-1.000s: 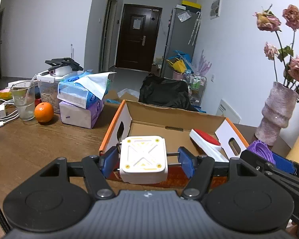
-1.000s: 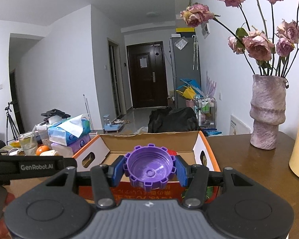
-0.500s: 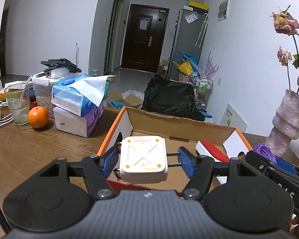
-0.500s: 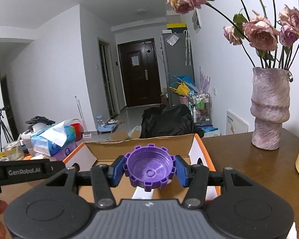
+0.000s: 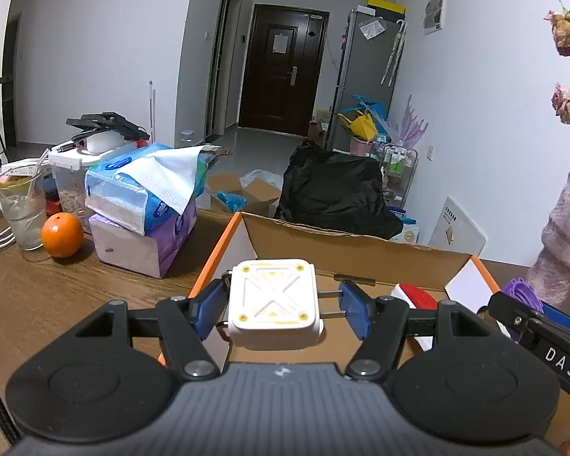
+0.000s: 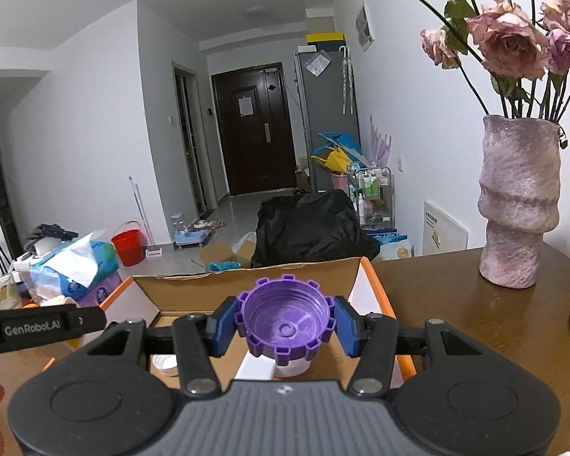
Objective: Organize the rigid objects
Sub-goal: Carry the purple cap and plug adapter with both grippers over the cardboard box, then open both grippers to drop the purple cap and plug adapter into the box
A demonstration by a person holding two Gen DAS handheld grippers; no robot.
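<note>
Purple cap clamped over the box

The right gripper pinches a purple toothed cap between both fingers; beyond and beneath the fingers lies an open cardboard box.

left gripper clamped on white square charger, right gripper clamped on purple cap, both angled slightly down

"GenRobot.AI" on left gripper, "DAS" on right gripper

Glossy white plastic block, ridged purple plastic cap, matt cardboard box, rough-surfaced vase, polished wood table
</note>
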